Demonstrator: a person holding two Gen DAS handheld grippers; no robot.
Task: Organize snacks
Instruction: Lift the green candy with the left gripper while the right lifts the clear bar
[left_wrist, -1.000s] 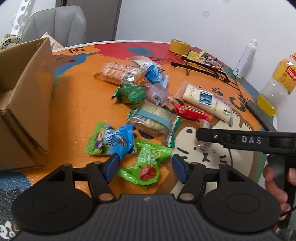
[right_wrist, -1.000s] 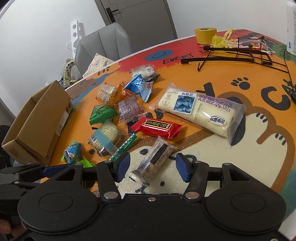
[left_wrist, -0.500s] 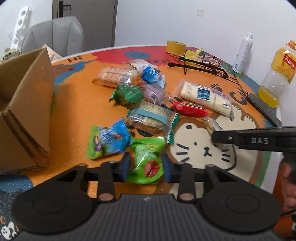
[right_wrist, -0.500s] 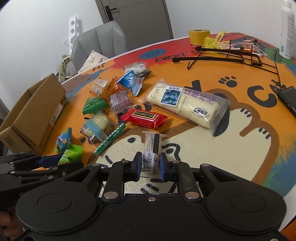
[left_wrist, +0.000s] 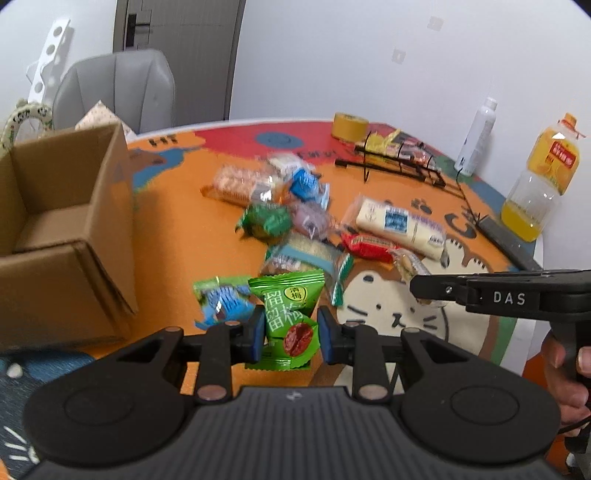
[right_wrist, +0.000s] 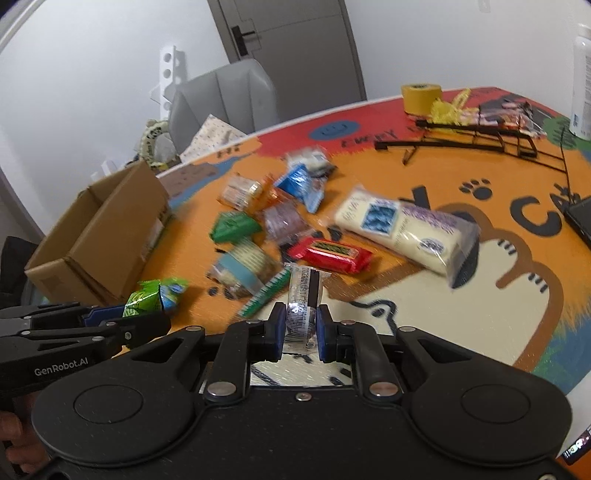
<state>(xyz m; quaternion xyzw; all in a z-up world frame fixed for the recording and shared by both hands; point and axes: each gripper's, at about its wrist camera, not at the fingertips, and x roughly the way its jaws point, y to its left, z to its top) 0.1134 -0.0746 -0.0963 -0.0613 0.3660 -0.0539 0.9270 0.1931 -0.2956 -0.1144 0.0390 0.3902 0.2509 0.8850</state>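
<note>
My left gripper (left_wrist: 291, 334) is shut on a green plum-candy packet (left_wrist: 290, 314) and holds it above the table, right of an open cardboard box (left_wrist: 62, 236). My right gripper (right_wrist: 301, 332) is shut on a clear-wrapped biscuit bar (right_wrist: 304, 299), lifted off the cat-face mat. Several loose snacks lie in a pile mid-table: a blue-green packet (left_wrist: 221, 301), a red bar (right_wrist: 330, 253), a long cream bread pack (right_wrist: 402, 229), a green packet (right_wrist: 232, 227). The box also shows in the right wrist view (right_wrist: 99, 236), with the left gripper (right_wrist: 122, 319) beside it.
A black wire rack (left_wrist: 399, 162) with wrapped sweets and a yellow tape roll (left_wrist: 349, 125) stand at the back. A juice bottle (left_wrist: 543, 177) and a white spray bottle (left_wrist: 476, 136) stand at the right edge. A grey chair (left_wrist: 114, 88) is behind the table.
Both grippers closed on their snacks, the left on the green packet, the right on the clear bar, and have lifted them up off the table.
</note>
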